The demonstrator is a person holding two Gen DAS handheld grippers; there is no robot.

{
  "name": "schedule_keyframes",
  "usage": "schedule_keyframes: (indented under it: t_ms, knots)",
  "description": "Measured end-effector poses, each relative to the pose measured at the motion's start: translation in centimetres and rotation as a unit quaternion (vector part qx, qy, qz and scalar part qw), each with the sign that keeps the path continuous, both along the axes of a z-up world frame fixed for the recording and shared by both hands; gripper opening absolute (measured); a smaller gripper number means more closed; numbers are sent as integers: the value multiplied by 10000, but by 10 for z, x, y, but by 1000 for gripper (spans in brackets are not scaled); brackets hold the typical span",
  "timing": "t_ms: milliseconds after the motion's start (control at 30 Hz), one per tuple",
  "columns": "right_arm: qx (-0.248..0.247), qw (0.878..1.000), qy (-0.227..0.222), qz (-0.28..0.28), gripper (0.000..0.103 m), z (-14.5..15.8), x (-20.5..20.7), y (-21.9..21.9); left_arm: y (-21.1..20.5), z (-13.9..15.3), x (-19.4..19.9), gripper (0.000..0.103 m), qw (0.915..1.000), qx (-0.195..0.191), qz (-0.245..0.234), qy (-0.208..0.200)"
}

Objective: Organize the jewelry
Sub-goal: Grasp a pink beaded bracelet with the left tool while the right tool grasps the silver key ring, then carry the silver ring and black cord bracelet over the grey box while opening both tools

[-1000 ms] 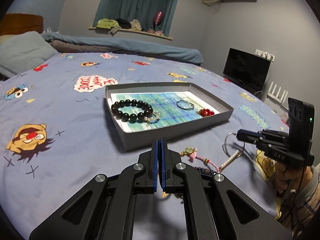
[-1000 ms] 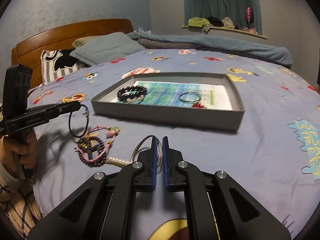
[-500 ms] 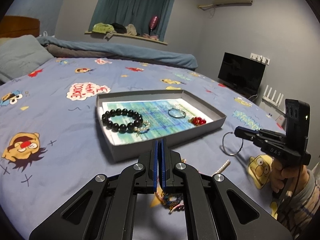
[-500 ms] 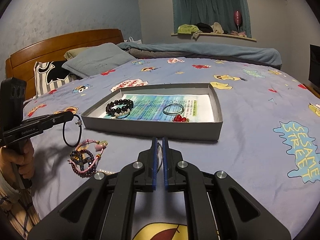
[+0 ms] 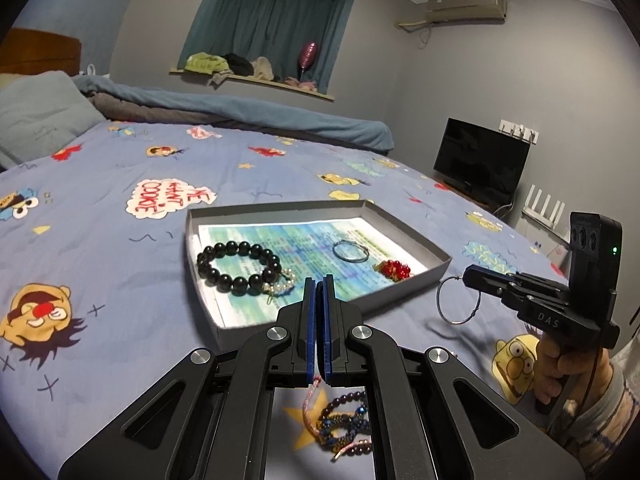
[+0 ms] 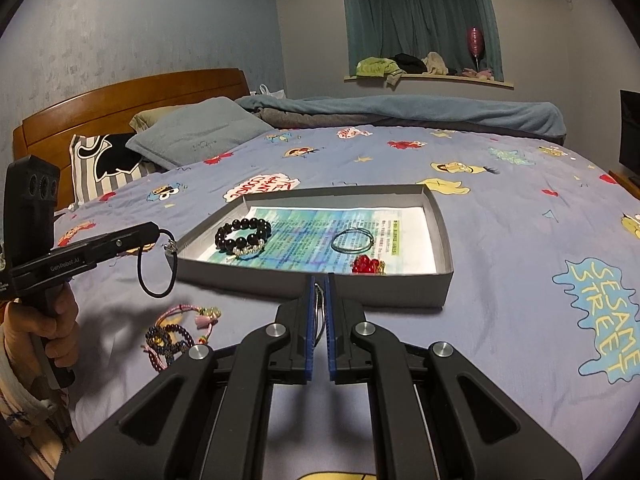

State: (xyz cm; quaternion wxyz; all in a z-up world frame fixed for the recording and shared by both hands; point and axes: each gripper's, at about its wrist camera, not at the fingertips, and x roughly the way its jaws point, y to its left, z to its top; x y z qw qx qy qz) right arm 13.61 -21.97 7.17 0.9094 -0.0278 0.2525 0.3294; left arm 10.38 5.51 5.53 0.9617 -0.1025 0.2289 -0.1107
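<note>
**2 rings held up short of the tray**

Nearest the left wrist camera, a tangle of beaded and braided bracelets (image 5: 344, 426) is left lying on the bedsheet (image 5: 120, 264), beneath the left gripper (image 5: 317, 292). That gripper's jaws are closed on a black cord loop (image 6: 157, 264), which is seen hanging from its tips in the right wrist view. The right gripper (image 6: 320, 292) is likewise clamped on a thin wire hoop (image 5: 458, 300), dangling just outside the near corner of the grey tray (image 5: 404, 296).

Beyond the grippers, 4 pieces are already laid on the printed paper in the tray: a black bead bracelet (image 5: 240, 262), a pearl piece (image 5: 280, 286) touching it, a thin bangle (image 5: 351, 250) and a red bead cluster (image 5: 394, 270).

The step in hand is judged to be carrying both rings into the tray. Each should be lifted clear of the near wall, brought over a bare patch of paper, lowered until it rests, and only then released, so that nothing is snagged or piled. The bracelets on the sheet are yet to be collected.
</note>
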Motion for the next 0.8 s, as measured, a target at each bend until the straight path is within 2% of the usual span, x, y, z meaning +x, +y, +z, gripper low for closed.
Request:
schedule_keyframes:
  t_ms: [367, 800]
  knots:
    - [323, 9994, -69, 73, 5, 20, 19, 14, 3, 11, 26, 4, 9997, -119, 143, -152]
    - [415, 9990, 75, 129, 5, 19, 65, 57, 18, 9, 65, 4, 9992, -105, 371, -52]
